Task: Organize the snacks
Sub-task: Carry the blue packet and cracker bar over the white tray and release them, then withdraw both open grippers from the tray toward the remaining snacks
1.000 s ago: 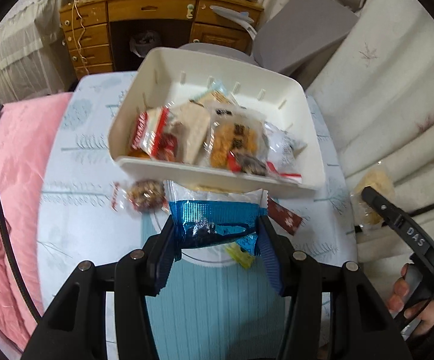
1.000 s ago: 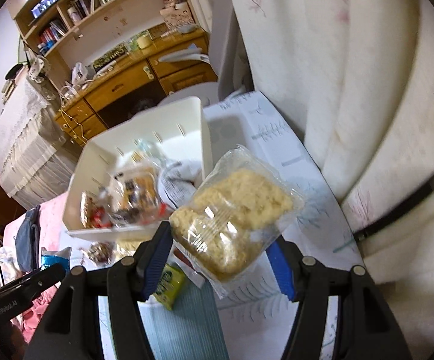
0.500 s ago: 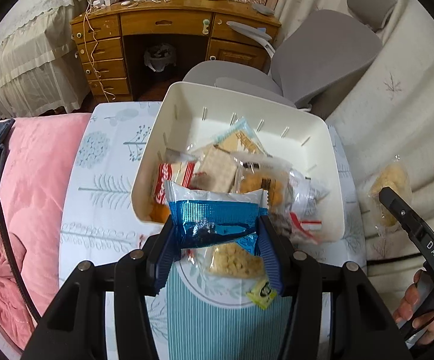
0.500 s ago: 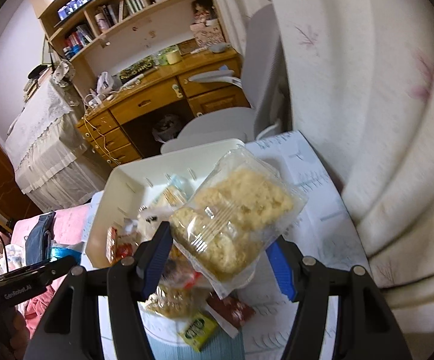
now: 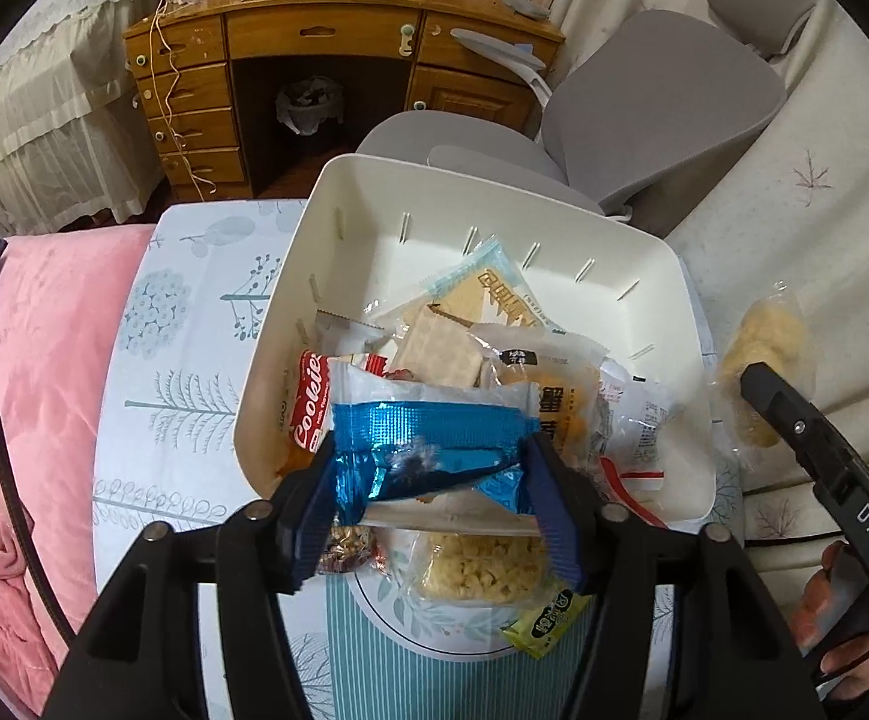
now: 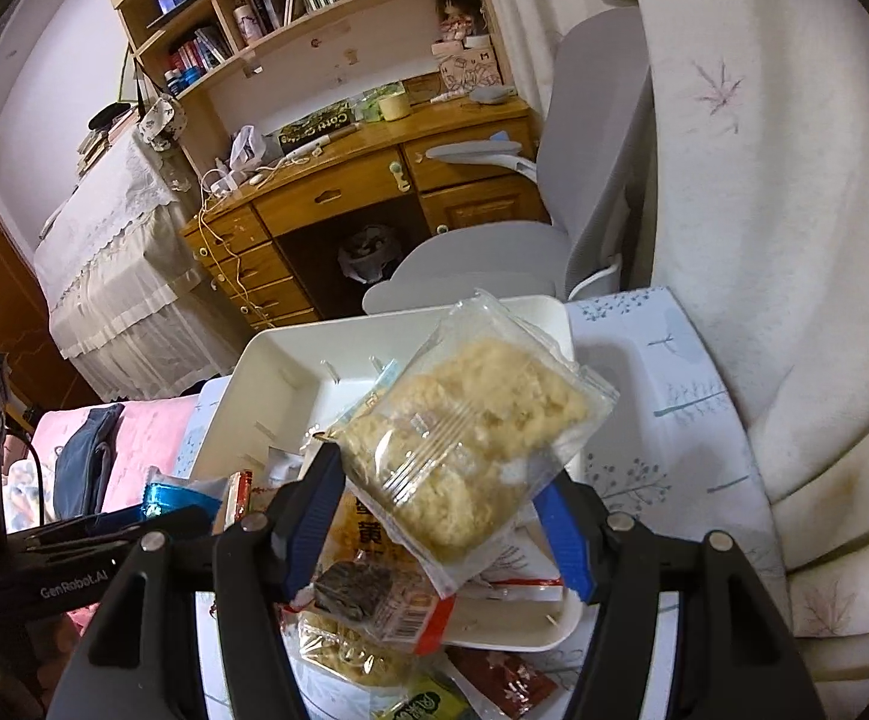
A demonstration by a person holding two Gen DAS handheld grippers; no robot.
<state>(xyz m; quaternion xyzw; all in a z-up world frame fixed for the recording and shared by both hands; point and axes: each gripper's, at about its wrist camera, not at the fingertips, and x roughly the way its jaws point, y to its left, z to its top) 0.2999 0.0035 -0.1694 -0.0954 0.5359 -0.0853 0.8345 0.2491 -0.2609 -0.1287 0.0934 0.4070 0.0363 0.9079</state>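
Note:
A white bin [image 5: 560, 222] on the patterned table holds several snack packs. My left gripper [image 5: 434, 495] is shut on a blue foil snack packet [image 5: 428, 450] and holds it over the bin's near rim. My right gripper [image 6: 443, 516] is shut on a clear pack of pale puffed-rice cake [image 6: 476, 426], held above the bin [image 6: 272, 372]. That pack also shows in the left wrist view [image 5: 761, 360], right of the bin. Loose snacks lie in front of the bin: a rice cake [image 5: 476, 567], a nut bar [image 5: 344, 546], a yellow-green sachet [image 5: 548, 615] and a dark red packet [image 6: 509, 681].
A grey office chair [image 5: 644, 114] and a wooden desk [image 5: 326, 36] stand behind the table. A pink blanket [image 5: 32, 360] lies to the left. A white curtain [image 6: 782, 240] hangs on the right. A round plate-print mat [image 5: 452, 630] lies under the loose snacks.
Both grippers have risen and moved forward toward the bin with their packs still held. The blue packet now hangs over the bin's near rim, and the rice-cake pack is over the bin.

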